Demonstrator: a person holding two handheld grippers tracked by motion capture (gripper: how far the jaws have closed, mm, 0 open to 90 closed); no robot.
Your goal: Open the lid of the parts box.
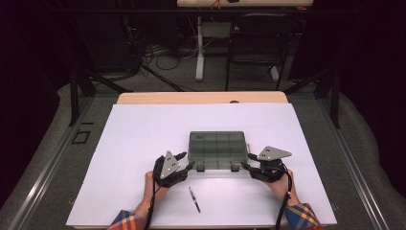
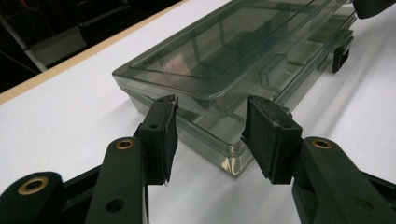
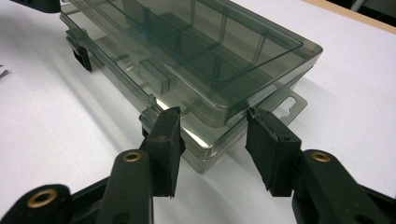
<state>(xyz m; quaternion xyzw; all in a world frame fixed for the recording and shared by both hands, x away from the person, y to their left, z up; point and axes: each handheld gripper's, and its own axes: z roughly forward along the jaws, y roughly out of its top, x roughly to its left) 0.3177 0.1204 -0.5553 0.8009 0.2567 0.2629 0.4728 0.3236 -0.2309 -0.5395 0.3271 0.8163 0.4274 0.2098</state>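
From the high view, a smoky clear box (image 1: 218,150) lies flat near the middle of the white worktop (image 1: 143,129), lid down, its two dark latches on the edge nearest the person. The left gripper (image 1: 187,162) sits at the box's near-left corner and the right gripper (image 1: 245,162) at its near-right corner, one on each end, which looks like a way to steady or lift the box evenly with both hands. A pen (image 1: 194,199) lies on the worktop nearer the person, well apart from both grippers. In the left gripper view, the jaws stand apart with a corner of the box (image 2: 233,60) between them; the pads (image 2: 268,135) are close to the plastic, but whether they press on it I cannot tell. In the right gripper view, the jaws likewise stand apart, straddling the opposite corner of the box (image 3: 196,51) beside its hang tab (image 3: 289,106); the pads (image 3: 271,144) sit at the lid's rim, suggesting a hold at the seam, though contact is not clear.
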